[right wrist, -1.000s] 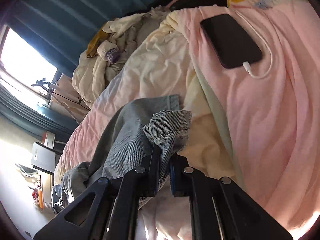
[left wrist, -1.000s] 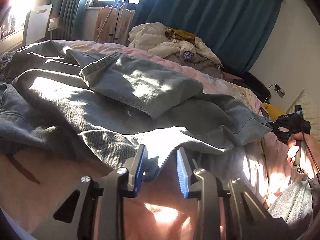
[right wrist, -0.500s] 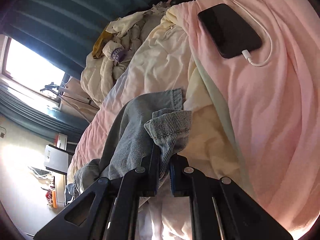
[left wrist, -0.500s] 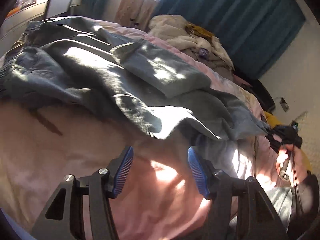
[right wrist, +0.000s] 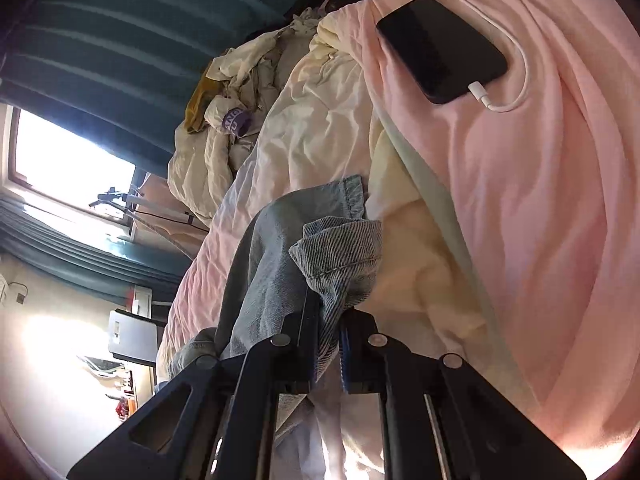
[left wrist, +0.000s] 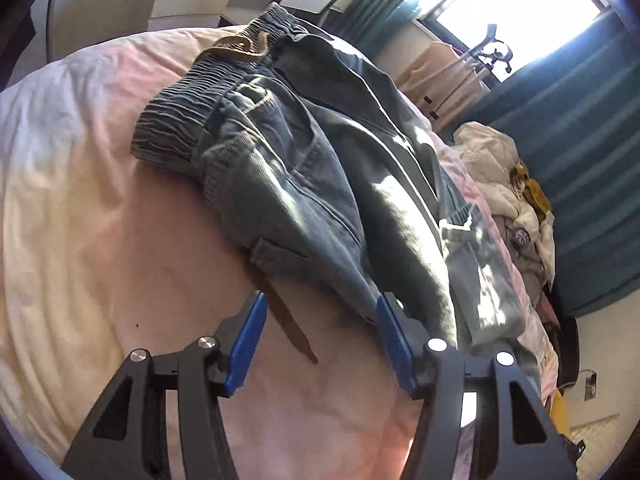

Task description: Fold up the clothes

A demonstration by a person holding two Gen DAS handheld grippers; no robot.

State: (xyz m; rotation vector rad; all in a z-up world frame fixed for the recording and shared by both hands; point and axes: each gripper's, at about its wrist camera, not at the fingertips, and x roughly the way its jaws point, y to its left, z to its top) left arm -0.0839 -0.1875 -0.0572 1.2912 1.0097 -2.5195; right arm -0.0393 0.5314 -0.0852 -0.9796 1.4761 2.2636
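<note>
While the right claw pinches a jeans hem near the bed's edge, the left claw hangs wide, empty, beside the leg. Grip the matching hem low, then lift both evenly.

The left gripper has black angular arms with triangular cut-outs; round silver screw heads sit at the joints; its fingers carry bright blue ribbed pads. The right gripper shares the black frame, cut-outs and silver screws; a sliver of blue shows on one pad, probably the same ribbed kind, though mostly hidden.
</note>
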